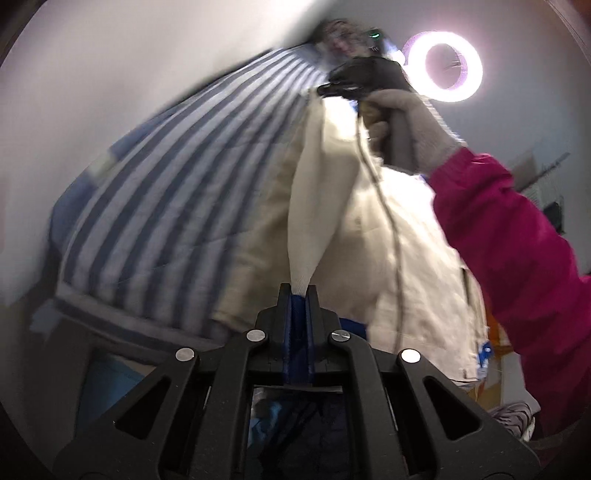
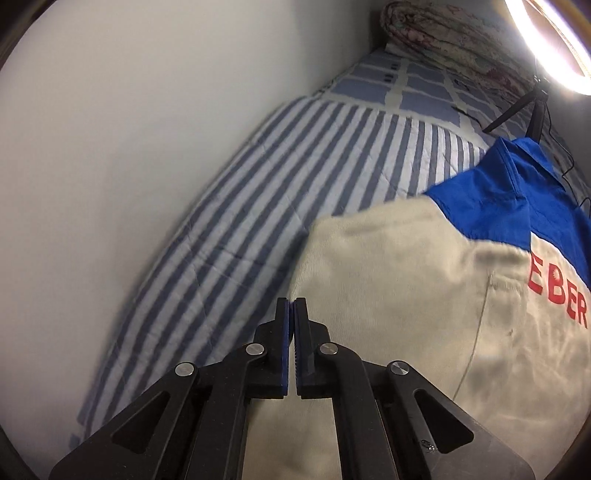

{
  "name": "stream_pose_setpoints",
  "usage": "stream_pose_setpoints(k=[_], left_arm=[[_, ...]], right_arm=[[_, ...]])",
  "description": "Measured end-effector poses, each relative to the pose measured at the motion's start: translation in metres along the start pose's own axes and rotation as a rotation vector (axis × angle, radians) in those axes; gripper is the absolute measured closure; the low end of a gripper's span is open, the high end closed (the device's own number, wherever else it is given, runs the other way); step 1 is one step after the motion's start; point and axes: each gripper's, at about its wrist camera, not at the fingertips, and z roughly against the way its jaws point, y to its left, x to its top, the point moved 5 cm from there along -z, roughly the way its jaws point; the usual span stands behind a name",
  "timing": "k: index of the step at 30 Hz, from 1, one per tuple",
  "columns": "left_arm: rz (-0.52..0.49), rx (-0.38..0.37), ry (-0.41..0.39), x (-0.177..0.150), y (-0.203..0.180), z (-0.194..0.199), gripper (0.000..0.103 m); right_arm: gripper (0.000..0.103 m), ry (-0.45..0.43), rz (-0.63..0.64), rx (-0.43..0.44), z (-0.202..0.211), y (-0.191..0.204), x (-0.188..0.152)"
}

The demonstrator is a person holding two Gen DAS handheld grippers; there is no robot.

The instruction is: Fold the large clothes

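Note:
A cream work jacket [image 2: 406,277] with a blue yoke [image 2: 517,192] and red letters [image 2: 557,295] lies on a striped bed cover [image 2: 258,184]. My right gripper [image 2: 294,304] is shut at the jacket's left edge, with cream cloth running under its fingers. In the left wrist view, my left gripper [image 1: 299,291] is shut on a fold of the jacket [image 1: 369,229]. The cloth stretches up from there to the right gripper [image 1: 327,88], which pinches its top edge. A gloved hand [image 1: 406,122] in a magenta sleeve [image 1: 517,240] holds that gripper.
A white wall [image 2: 110,147] runs along the far side of the bed. A rolled floral quilt [image 2: 443,33] lies at the head end. A lit ring light [image 2: 546,44] on a small tripod [image 2: 532,110] stands near the jacket's collar, with cables beside it.

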Motion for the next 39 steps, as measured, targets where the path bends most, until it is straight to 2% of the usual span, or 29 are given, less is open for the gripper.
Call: stream_pose_setpoints(k=[2, 4, 5, 6, 7, 8, 11, 14, 15, 16, 17, 18, 19, 21, 23, 28, 30, 31, 34, 35, 38, 39], left_arm=[[0.016, 0.033, 0.034, -0.005, 0.006, -0.01, 0.099], [-0.033, 0.094, 0.023, -0.006, 0.003, -0.011, 0.099], [-0.058, 0.109, 0.017, -0.005, 0.0, -0.009, 0.097], [-0.066, 0.12, 0.015, -0.005, -0.001, -0.008, 0.093], [-0.078, 0.136, 0.004, -0.005, -0.002, -0.006, 0.084], [-0.082, 0.148, -0.009, -0.005, -0.002, -0.003, 0.077], [-0.103, 0.168, -0.067, -0.001, -0.008, 0.009, 0.074], [-0.069, 0.136, -0.072, 0.002, -0.006, 0.013, 0.073], [-0.059, 0.124, -0.069, 0.002, -0.006, 0.013, 0.073], [-0.054, 0.12, -0.064, 0.003, -0.006, 0.012, 0.073], [-0.05, 0.119, -0.06, 0.004, -0.006, 0.011, 0.073], [-0.048, 0.118, -0.054, 0.004, -0.005, 0.009, 0.073], [-0.042, 0.117, -0.044, 0.005, -0.005, 0.006, 0.073], [-0.014, 0.107, -0.029, 0.009, -0.005, -0.003, 0.073], [0.022, 0.092, -0.007, 0.01, -0.002, -0.012, 0.073], [0.017, 0.12, 0.006, 0.012, -0.001, -0.025, 0.073], [0.012, 0.135, 0.003, 0.013, -0.001, -0.028, 0.075], [0.001, 0.149, -0.004, 0.014, -0.002, -0.03, 0.077], [-0.058, 0.214, -0.021, 0.014, -0.006, -0.035, 0.077], [-0.079, 0.239, -0.016, 0.014, -0.006, -0.04, 0.077], [-0.134, 0.291, -0.009, 0.01, -0.011, -0.048, 0.077], [-0.137, 0.291, -0.012, 0.01, -0.011, -0.046, 0.077]], right_arm=[[0.1, 0.014, 0.019, 0.025, -0.006, 0.006, -0.006], [0.093, 0.017, 0.003, 0.079, 0.001, 0.006, -0.012], [0.092, 0.004, -0.006, 0.096, 0.01, 0.004, -0.016], [0.092, -0.01, -0.005, 0.108, 0.021, 0.002, -0.021], [0.092, -0.02, 0.007, 0.12, 0.03, 0.001, -0.026], [0.092, -0.03, 0.036, 0.148, 0.048, 0.001, -0.038], [0.092, -0.025, 0.093, 0.21, 0.088, 0.003, -0.085], [0.092, 0.02, 0.081, 0.183, 0.114, -0.001, -0.145], [0.092, 0.03, 0.059, 0.207, 0.122, -0.003, -0.164], [0.084, 0.053, 0.018, 0.243, 0.128, -0.005, -0.185], [0.067, 0.08, -0.027, 0.286, 0.131, -0.006, -0.202], [0.059, 0.105, -0.072, 0.344, 0.133, -0.005, -0.22], [0.057, 0.131, -0.104, 0.403, 0.135, -0.001, -0.236], [0.057, 0.166, -0.121, 0.473, 0.136, 0.011, -0.26], [0.057, 0.178, -0.074, 0.508, 0.136, 0.031, -0.279], [0.058, 0.179, -0.034, 0.523, 0.119, 0.059, -0.298], [0.085, 0.221, -0.105, 0.61, 0.113, 0.061, -0.299], [0.09, 0.217, -0.161, 0.654, 0.117, 0.059, -0.299], [0.092, 0.176, -0.28, 0.756, 0.137, 0.049, -0.298], [0.092, 0.18, -0.287, 0.734, 0.136, 0.047, -0.301], [0.093, 0.248, -0.186, 0.539, 0.118, 0.053, -0.323], [0.093, 0.24, -0.194, 0.541, 0.117, 0.055, -0.326]])
